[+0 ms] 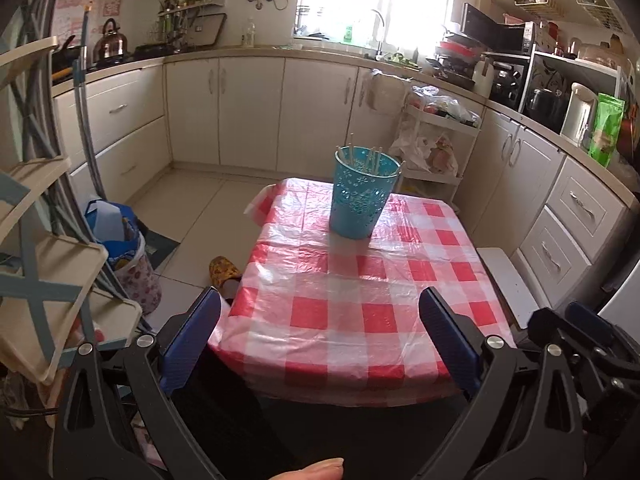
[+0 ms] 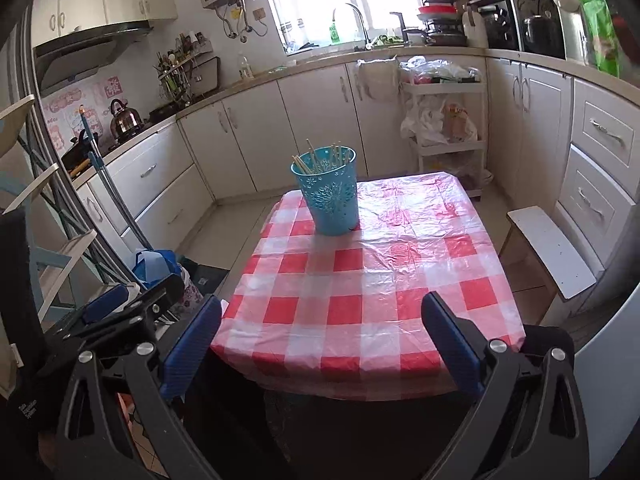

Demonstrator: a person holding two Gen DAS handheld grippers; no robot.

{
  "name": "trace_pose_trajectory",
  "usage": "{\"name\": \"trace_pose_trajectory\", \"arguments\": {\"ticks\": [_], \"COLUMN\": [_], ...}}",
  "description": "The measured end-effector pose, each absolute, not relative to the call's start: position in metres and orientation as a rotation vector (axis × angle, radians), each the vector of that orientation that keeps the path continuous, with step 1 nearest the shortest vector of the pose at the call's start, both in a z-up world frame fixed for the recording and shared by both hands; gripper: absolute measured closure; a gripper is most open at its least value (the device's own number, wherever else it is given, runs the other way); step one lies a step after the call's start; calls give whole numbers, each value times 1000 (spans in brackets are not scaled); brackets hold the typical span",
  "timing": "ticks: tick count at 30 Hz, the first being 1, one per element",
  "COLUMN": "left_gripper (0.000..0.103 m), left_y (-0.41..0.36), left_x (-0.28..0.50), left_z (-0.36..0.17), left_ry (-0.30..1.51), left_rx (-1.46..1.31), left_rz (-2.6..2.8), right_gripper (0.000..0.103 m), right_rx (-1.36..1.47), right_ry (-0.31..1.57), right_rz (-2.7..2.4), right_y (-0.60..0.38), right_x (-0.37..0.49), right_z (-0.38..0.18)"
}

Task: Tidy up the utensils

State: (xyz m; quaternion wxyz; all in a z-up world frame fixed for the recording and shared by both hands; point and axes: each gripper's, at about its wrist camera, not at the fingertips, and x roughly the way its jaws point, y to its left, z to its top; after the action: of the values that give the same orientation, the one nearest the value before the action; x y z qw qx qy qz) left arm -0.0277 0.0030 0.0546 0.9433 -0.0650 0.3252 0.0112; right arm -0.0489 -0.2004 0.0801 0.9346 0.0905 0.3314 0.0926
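At the left of the left wrist view, a floral bin [image 1: 134, 276] and a yellow slipper [image 1: 226, 276] are seen on the tiled floor. The left gripper [image 1: 320, 344] is held over the near edge of the red-and-white checked tablecloth [image 1: 352, 304], its blue-padded jaws spread wide with nothing between them. The right gripper [image 2: 322, 340] is likewise spread wide and empty. A turquoise perforated holder [image 2: 330, 196] is stood upright at the far end of the table, well apart from both grippers, with chopsticks [image 2: 320, 156] gathered inside it. A white stool [image 2: 550, 252] is placed just beside the table's right edge.
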Motion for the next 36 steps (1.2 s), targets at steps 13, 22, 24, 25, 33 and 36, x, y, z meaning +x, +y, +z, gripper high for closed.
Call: {"name": "trace_pose_trajectory", "arguments": {"ticks": [13,22,24,25,33,36], "left_gripper": [8,8,8,8,8,8], "left_y": [5,-3,-4,-5,-5,-6], "left_x": [-85,-115,-119,-120,-135,-137], "left_z": [66,79,82,83,88,89], "left_ry": [623,582,576,573,557,554], "left_rx": [-95,-97,-92,-91,-96,-91], "left_rz": [67,54,51,50,44,41], "right_gripper": [7,7,7,7,7,7], "right_rx": [102,104,107,110,110,110], "right_ry": [622,585,575,567,544,535], "right_rz": [226,205,197,195,203,201], "right_y": [-180,-190,-192,-193,-192,-193], "right_x": [-106,-139,-143,-145,-158,-161], "right_z": [85,94,98,99,105,106]}}
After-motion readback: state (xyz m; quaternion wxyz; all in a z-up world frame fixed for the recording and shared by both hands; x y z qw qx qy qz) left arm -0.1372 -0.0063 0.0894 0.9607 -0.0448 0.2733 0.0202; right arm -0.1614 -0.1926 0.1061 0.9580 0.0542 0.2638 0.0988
